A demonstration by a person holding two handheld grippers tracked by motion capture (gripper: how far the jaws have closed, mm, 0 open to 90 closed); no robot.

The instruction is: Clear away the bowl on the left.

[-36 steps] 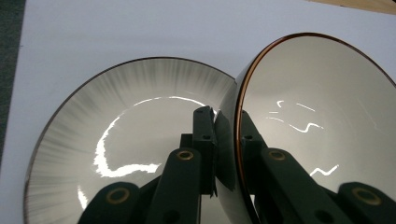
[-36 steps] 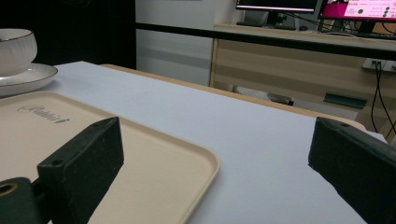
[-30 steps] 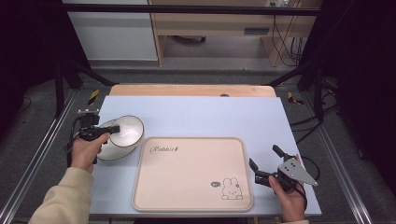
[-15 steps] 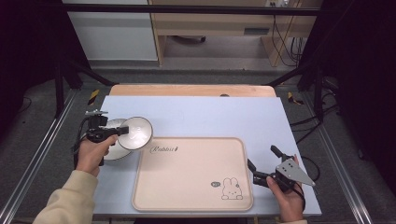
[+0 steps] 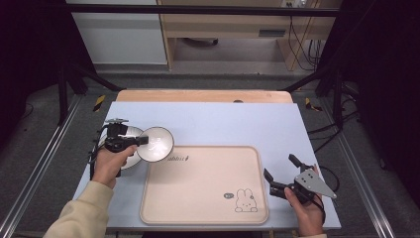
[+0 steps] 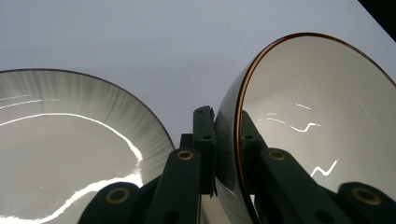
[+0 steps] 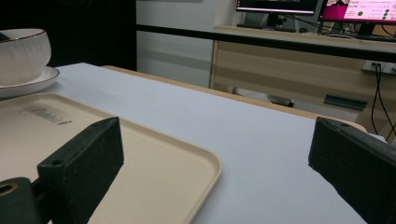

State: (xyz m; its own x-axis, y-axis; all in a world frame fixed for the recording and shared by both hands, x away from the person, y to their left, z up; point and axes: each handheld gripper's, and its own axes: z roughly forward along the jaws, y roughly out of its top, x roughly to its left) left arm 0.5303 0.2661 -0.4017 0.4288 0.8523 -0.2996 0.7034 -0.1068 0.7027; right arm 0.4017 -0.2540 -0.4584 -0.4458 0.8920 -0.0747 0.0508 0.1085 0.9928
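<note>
On the left side of the desk [image 5: 223,119], the left claw [image 5: 141,141] is clamped on the rim of a white bowl [image 5: 155,144], one jaw inside and one outside, so the bowl hangs tilted in the air between its plate [image 5: 126,157] and the beige tray [image 5: 203,186]. It looks like the bowl is gripped by its thin edge because that is the easiest part to pinch. The right claw [image 5: 280,173] rests near the tray's right edge with its jaws wide apart and holding nothing, likely waiting.

The beige tray [image 5: 203,183] bears a cursive word, too blurred to read, and a rabbit drawing.
</note>
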